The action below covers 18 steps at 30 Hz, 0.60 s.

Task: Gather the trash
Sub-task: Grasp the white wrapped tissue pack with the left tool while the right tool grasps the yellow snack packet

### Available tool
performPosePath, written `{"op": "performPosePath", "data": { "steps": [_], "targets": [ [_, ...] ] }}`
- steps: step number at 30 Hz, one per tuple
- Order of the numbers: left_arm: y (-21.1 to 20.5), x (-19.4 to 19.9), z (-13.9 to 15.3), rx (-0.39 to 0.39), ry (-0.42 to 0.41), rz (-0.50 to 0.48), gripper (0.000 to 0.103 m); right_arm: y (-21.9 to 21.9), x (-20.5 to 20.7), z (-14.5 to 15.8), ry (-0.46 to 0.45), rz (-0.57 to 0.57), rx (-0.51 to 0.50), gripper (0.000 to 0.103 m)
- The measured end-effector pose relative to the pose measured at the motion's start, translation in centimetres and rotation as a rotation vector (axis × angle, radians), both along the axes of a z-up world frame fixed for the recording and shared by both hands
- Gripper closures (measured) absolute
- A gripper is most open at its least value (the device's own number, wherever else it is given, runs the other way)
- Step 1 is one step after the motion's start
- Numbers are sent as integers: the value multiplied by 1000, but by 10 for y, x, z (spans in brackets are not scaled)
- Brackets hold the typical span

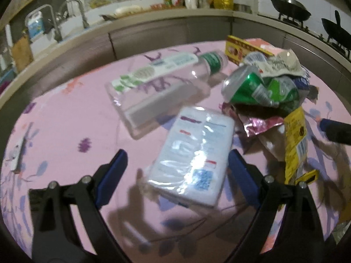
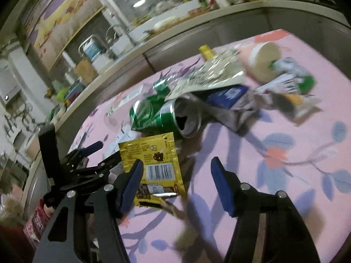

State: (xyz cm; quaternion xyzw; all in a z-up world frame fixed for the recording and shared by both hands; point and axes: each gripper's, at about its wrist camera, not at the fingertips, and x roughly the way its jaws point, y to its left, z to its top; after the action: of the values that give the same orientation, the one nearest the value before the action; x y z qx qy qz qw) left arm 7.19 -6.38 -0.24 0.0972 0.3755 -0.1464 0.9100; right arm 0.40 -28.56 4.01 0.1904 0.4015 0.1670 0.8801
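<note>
Trash lies on a pink flowered tablecloth (image 1: pixel 65 118). My left gripper (image 1: pixel 177 155) is open, its blue fingers on either side of a white tissue pack (image 1: pixel 193 155), not touching it. Beyond lie a clear plastic bottle (image 1: pixel 166 85) and a crushed green can (image 1: pixel 261 89) amid wrappers. My right gripper (image 2: pixel 175 173) is open just above the cloth. A yellow sachet (image 2: pixel 155 162) lies by its left finger (image 2: pixel 131 186). The green can (image 2: pixel 166 116) lies beyond the sachet. The left gripper also shows in the right wrist view (image 2: pixel 87 155).
A yellow-red box (image 1: pixel 243 50) and crumpled wrappers (image 1: pixel 283 63) lie at the far right of the table. A cream-lidded cup (image 2: pixel 263 61) and foil wrappers (image 2: pixel 219 72) lie beyond the can. A kitchen counter with sink (image 1: pixel 72 24) and woks (image 1: pixel 291 8) runs behind the table.
</note>
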Motion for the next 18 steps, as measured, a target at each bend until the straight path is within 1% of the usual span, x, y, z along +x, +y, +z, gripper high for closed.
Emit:
{"op": "performPosePath", "data": {
  "steps": [1, 2, 3, 4, 5, 6, 7, 8, 10, 13, 14, 16, 18],
  "targets": [
    [-2, 1, -3, 5, 8, -13, 18, 4, 5, -4, 5, 21, 0, 42],
    [-5, 0, -7, 18, 14, -34, 30, 6, 11, -8, 13, 39, 4, 42],
    [-6, 0, -9, 24, 20, -44, 34, 9, 15, -12, 21, 59, 13, 46],
    [-6, -4, -9, 27, 5, -46, 37, 16, 19, -20, 44, 108, 39, 52],
    [-6, -6, -9, 23, -1, -50, 41, 19, 19, -23, 60, 135, 49, 72],
    [-5, -8, -8, 17, -2, -56, 41, 20, 18, -24, 62, 147, 56, 87],
    [-2, -13, -7, 9, 3, -58, 42, 21, 13, -23, 54, 157, 66, 90],
    [0, -17, -5, 2, 4, -57, 43, 20, 6, -20, 37, 163, 82, 97],
    [5, -32, 2, -23, 5, -61, 43, 16, -9, -13, 1, 164, 107, 102],
    [8, -62, 18, -91, 18, -100, 43, -2, -29, 2, -59, 124, 130, 103],
    [7, -66, 23, -118, 26, -114, 43, -11, -34, 6, -80, 99, 144, 103],
    [-4, -75, 40, -176, 28, -168, 43, -28, -40, 13, -112, 48, 153, 103],
    [-28, -76, 56, -190, 12, -234, 43, -51, -47, 20, -160, -26, 141, 103]
  ]
}}
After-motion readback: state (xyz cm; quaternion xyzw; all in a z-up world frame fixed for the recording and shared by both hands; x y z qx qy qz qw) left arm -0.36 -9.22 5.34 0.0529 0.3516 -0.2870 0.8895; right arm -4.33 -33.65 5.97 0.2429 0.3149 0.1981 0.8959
